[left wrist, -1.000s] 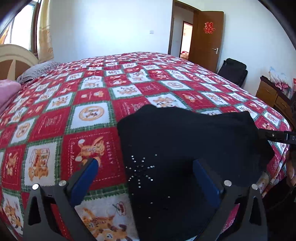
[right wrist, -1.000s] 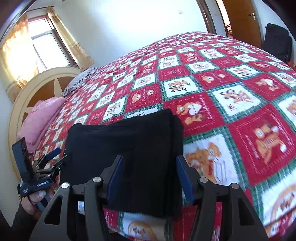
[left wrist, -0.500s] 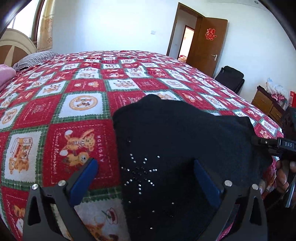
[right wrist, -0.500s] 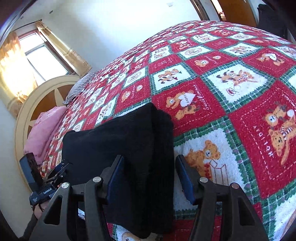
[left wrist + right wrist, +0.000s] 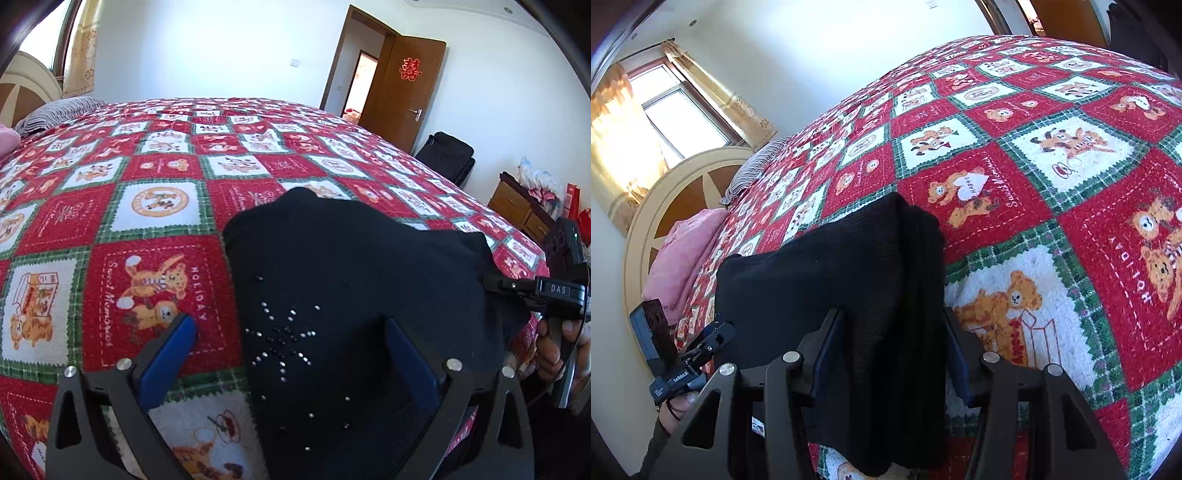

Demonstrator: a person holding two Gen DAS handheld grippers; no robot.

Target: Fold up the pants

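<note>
Closing around the folded edge of the black pants (image 5: 849, 288), the right gripper (image 5: 892, 354) has the cloth between its fingers, not visibly pinched. The left gripper (image 5: 291, 354) stands wide open, holding nothing, over the rhinestone-studded end. Pants lie near the edge of the bed (image 5: 147, 206). Best to grip every layer squarely. The quilt reads "HOLIDAY" and "Sweet Memories".

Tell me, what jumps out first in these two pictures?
The loud red, green and white teddy-bear quilt covers the whole bed. On its near edge lies a folded pair of black pants with a sparkly stud star. The right gripper is closing around one end of them; the left gripper stands wide open.
</note>
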